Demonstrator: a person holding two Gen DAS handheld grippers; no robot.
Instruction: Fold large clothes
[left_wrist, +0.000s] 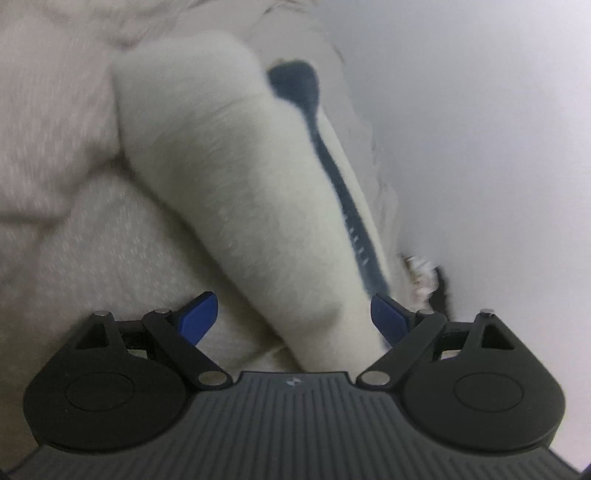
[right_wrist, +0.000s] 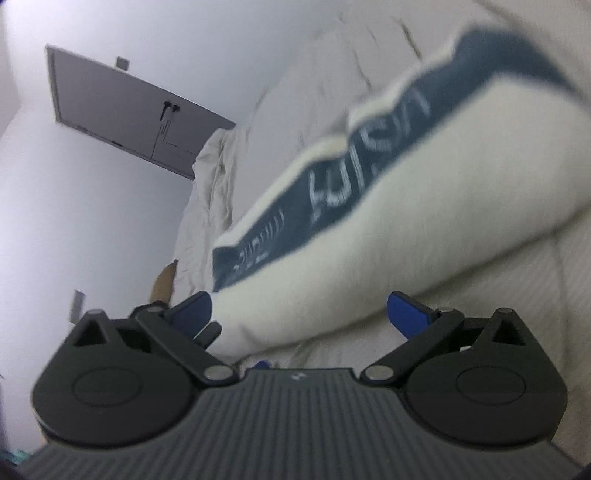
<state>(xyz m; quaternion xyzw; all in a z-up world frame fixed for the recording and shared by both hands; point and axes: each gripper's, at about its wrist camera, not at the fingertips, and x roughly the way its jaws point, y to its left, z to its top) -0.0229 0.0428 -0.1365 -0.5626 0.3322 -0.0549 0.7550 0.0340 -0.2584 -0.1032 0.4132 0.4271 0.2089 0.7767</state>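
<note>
While both grippers gape: one white sleeve (left_wrist: 236, 206), one navy stripe (right_wrist: 354, 170).

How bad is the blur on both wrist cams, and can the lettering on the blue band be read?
Left wrist: motion smear on the cream garment and its blue band; the left gripper stays sharp; flat light, no glare. Right wrist: the same garment is smeared, white lettering visible but unreadable; door sharper; fisheye bends the edges.

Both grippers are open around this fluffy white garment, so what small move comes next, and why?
Probably shut both grippers. The left gripper and the right gripper each straddle the fluffy white garment with the navy lettered band, fingers apart, gripping nothing yet.
</note>
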